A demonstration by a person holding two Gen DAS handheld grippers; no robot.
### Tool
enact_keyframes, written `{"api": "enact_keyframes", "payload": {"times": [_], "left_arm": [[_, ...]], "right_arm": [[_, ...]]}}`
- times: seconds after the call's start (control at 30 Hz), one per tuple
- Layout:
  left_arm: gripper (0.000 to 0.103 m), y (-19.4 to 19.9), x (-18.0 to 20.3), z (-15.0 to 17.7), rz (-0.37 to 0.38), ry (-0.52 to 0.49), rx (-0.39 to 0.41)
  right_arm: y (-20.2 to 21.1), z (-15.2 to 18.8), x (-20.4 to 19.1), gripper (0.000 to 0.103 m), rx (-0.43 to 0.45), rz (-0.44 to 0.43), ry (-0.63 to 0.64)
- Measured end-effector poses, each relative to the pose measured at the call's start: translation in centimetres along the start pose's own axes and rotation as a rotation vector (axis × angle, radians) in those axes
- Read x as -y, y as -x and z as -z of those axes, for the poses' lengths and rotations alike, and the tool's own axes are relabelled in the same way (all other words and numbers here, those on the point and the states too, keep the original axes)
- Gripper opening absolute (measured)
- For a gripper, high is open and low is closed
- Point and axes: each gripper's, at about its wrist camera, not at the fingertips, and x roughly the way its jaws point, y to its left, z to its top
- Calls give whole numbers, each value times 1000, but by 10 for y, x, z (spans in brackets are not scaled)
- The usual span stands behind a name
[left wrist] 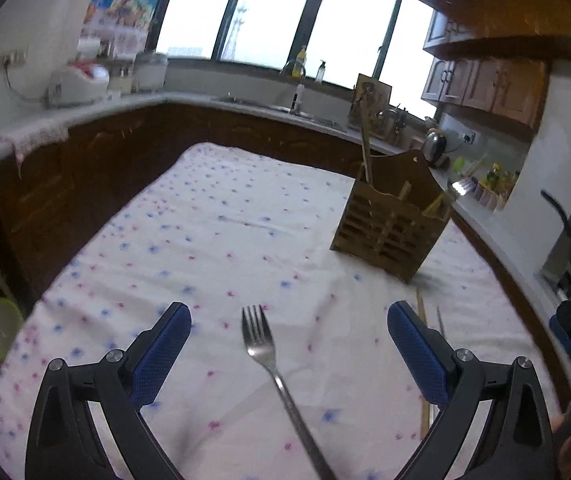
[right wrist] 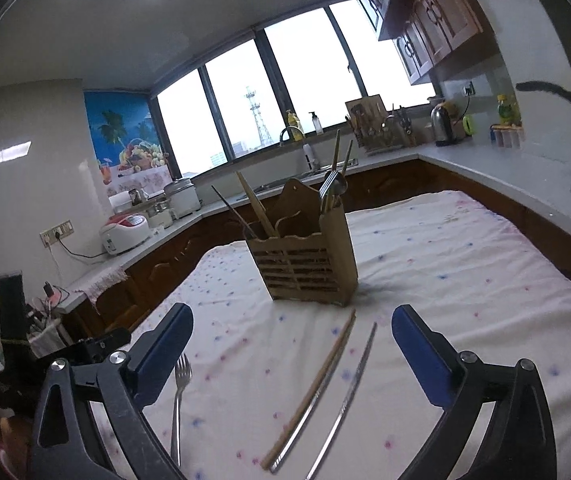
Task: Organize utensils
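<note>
A steel fork (left wrist: 273,364) lies on the flowered tablecloth, between the fingers of my open left gripper (left wrist: 289,316); it also shows in the right wrist view (right wrist: 179,392). A wooden utensil holder (right wrist: 305,256) stands on the table with chopsticks, a fork and a spoon in it; it also shows in the left wrist view (left wrist: 389,224). My right gripper (right wrist: 292,316) is open above a wooden chopstick (right wrist: 317,388) and two metal chopsticks (right wrist: 349,396) lying on the cloth in front of the holder.
The tablecloth (left wrist: 221,232) covers the table. A kitchen counter (right wrist: 505,168) wraps around with a sink, a kettle (right wrist: 443,124), a rice cooker (right wrist: 125,232) and a knife rack. Wooden chopsticks (left wrist: 425,344) lie right of my left gripper.
</note>
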Motion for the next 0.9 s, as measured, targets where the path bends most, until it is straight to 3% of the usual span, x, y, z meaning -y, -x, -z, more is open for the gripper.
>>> {"api": "enact_keyframes", "payload": {"times": [0.07,0.17,0.33,0.43,0.57,0.7,0.9], "left_arm": [[99,14,6,8,-22,-37,57],[99,34,14,13,1,-71,114],[102,84,31,13,25,-140,263],[102,98,34,26,42,-160,227],[102,98,30,56,9,-148,163],[102,107,35,71,-12,-178,166],[102,115,51,83,-43,-229,195]], "right_arm": [[4,2,-2,101,-6,7,25],[14,-4,-6,101,12,17,52],[49,-29,-18,103,130,17,93],[62,-22,-23,103,186,29,126],[56,7,-27,103,155,82,168],[56,31,-23,103,158,123,166],[54,40,-19,103,148,139,171]]}}
